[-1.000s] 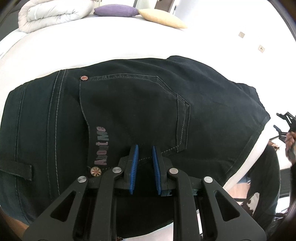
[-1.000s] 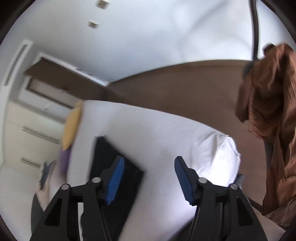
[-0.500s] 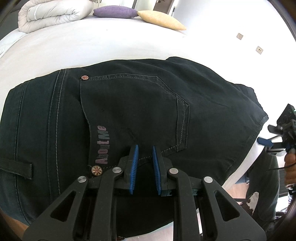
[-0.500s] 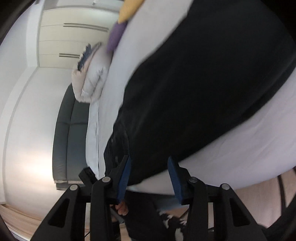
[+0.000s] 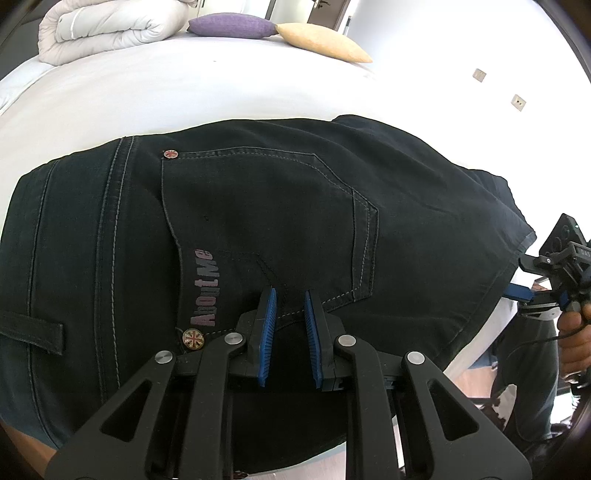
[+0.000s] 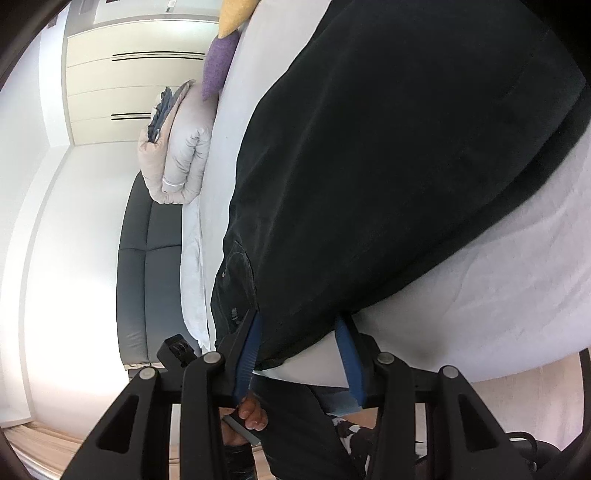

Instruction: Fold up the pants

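Observation:
Black denim pants (image 5: 258, 221) lie folded on a white bed (image 5: 147, 92), back pocket up with "AboutMe" lettering. My left gripper (image 5: 289, 295) sits on the near edge of the pants at the pocket's bottom, its blue pads a narrow gap apart with dark fabric between them. My right gripper (image 6: 299, 325) is open, its jaws either side of the pants' (image 6: 388, 166) near hem edge at the mattress edge. It also shows at the right in the left wrist view (image 5: 532, 295).
A rolled white duvet (image 5: 107, 29), a purple pillow (image 5: 232, 26) and a yellow pillow (image 5: 325, 42) lie at the far side of the bed. A dark sofa (image 6: 147, 277) stands beside the bed. The person's legs (image 5: 528, 387) are at the right edge.
My right gripper swung down from pointing at the room to the pants' hem edge, jaws now around it. My left gripper has stayed in place on the pocket edge.

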The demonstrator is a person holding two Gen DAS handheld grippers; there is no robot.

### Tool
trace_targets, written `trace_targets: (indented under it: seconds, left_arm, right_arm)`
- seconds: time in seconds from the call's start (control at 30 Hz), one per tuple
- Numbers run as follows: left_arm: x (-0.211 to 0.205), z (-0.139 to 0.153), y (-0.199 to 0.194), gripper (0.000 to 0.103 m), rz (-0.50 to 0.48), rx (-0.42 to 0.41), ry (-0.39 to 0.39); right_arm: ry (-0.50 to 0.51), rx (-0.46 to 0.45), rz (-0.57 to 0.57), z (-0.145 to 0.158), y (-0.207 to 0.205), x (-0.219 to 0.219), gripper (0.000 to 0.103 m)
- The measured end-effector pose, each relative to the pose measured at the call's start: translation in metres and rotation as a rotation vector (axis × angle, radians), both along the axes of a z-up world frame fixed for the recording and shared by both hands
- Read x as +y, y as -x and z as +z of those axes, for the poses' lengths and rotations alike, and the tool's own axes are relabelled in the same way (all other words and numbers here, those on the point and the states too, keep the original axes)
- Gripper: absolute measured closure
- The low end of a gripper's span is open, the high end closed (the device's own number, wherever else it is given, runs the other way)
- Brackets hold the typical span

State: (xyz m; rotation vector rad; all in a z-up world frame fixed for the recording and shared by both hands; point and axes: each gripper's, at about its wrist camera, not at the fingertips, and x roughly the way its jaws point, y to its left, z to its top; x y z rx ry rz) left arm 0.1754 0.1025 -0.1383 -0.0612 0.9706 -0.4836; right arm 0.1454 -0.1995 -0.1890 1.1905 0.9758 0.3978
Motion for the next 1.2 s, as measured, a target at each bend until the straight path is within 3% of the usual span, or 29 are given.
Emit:
trace_targets:
  seconds: [0.37, 0.53, 0.63, 0.7, 0.77, 0.9, 1.2]
  left_arm:
    - [-0.003, 0.0, -0.001, 0.087, -0.001, 0.002, -0.009]
    - [-0.004, 0.0, -0.001, 0.087, -0.002, 0.003, -0.012]
    - [-0.004, 0.0, -0.001, 0.087, -0.003, 0.003, -0.012]
    - [-0.004, 0.0, -0.001, 0.087, -0.005, 0.003, -0.012]
    - [-0.004, 0.0, -0.001, 0.087, -0.006, 0.004, -0.013]
    - [-0.005, 0.0, -0.001, 0.087, -0.012, 0.003, -0.021]
    - [-0.008, 0.005, 0.001, 0.087, 0.004, -0.002, -0.033]
  right_arm:
    - [-0.059, 0.007, -0.032, -0.004, 0.0, -0.014, 0.06]
    - [-0.077, 0.015, -0.06, -0.01, 0.001, -0.021, 0.069]
    - [-0.053, 0.002, -0.076, -0.008, -0.001, -0.026, 0.08]
    - [-0.034, 0.001, -0.087, -0.009, -0.001, -0.029, 0.096]
    - [0.006, 0.006, -0.088, -0.008, 0.001, -0.03, 0.099]
    - [0.045, 0.016, -0.093, -0.01, 0.009, -0.032, 0.1]
    - [0.024, -0.001, -0.091, -0.02, 0.013, -0.035, 0.102]
